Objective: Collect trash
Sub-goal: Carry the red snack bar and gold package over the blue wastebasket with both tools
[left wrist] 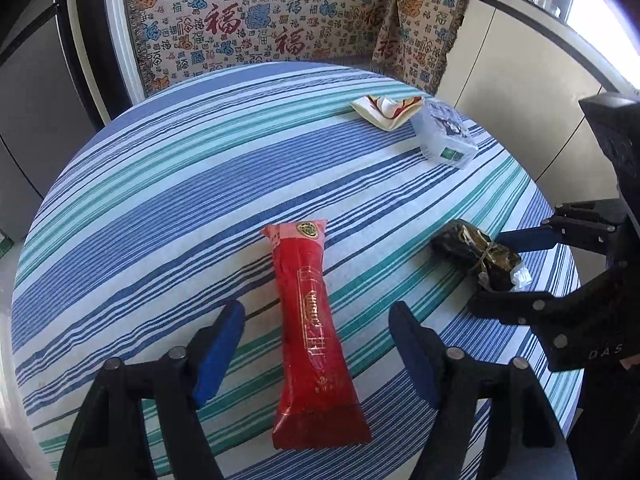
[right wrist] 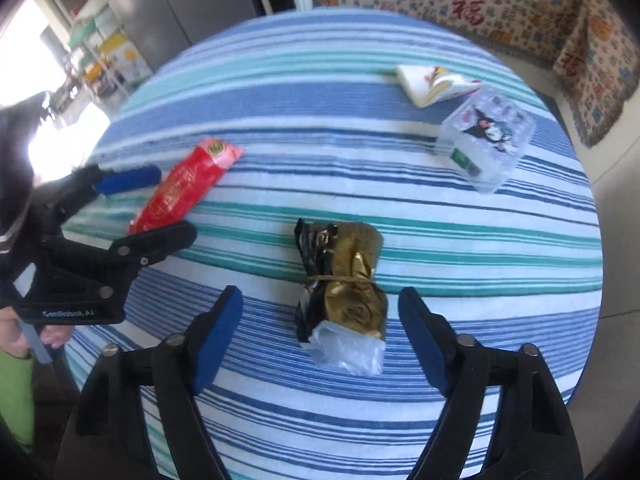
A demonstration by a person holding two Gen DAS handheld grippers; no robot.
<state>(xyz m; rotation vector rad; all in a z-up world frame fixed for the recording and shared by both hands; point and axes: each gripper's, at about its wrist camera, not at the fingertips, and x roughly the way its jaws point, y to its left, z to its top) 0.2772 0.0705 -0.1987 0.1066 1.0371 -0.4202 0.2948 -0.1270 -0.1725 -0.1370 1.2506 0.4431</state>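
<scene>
Four pieces of trash lie on a round table under a woven cloth (left wrist: 168, 184) striped in blue, teal and white. One long, glossy red wrapper (left wrist: 310, 332) with gold print and crimped ends lies flat near the table's front edge, straight between the blue-padded fingers of the left gripper (left wrist: 316, 354); its jaws stand well apart on either side of the wrapper, the pads clear of it, nothing gripped. One crumpled black-and-gold foil packet (right wrist: 344, 280), cinched at the middle by a thin band and with a scrap of clear plastic film spilling from its near end, lies just to the right of the red wrapper. The right gripper (right wrist: 320, 340) hangs over it with its jaws spread wider than the packet, the pads not touching it. Towards the far right edge sit one clear, hard plastic box (right wrist: 486, 140) with a cartoon label and, just beside it, one folded cream paper napkin (left wrist: 386, 110) with a red and yellow pattern. Behind the table a fringed woven throw (left wrist: 260, 20) printed with red characters and blue and orange motifs covers a seat. Grey cabinet doors (right wrist: 180, 12) stand at the left.
</scene>
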